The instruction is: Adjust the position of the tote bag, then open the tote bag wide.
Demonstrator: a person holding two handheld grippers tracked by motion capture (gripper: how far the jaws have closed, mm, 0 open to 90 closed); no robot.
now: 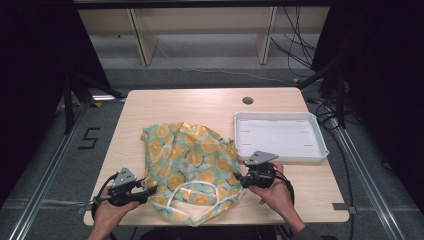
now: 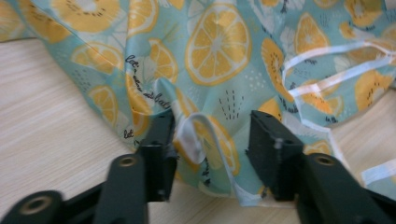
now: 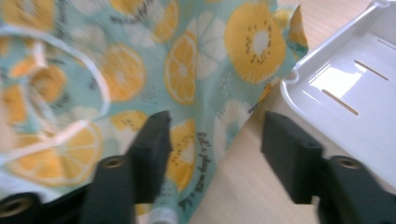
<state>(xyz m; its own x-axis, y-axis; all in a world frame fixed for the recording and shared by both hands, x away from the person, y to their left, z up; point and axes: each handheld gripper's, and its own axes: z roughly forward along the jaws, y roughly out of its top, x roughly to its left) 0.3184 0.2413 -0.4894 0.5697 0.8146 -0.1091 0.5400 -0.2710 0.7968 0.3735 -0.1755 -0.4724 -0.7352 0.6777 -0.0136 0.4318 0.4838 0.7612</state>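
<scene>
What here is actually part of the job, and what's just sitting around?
In the job:
- lemon-print cloth, crumpled on the table
- left gripper, open, at the cloth's left edge
- right gripper, open, at its right edge

Lying about:
- white tray, empty
- wooden table

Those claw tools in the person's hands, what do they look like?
Each hand holds a black claw tool: the left claw and right claw each carry a grey three-cornered plate on top and trail a black cable. Close up, the fingers are blocky black with brass-coloured rivets.
</scene>
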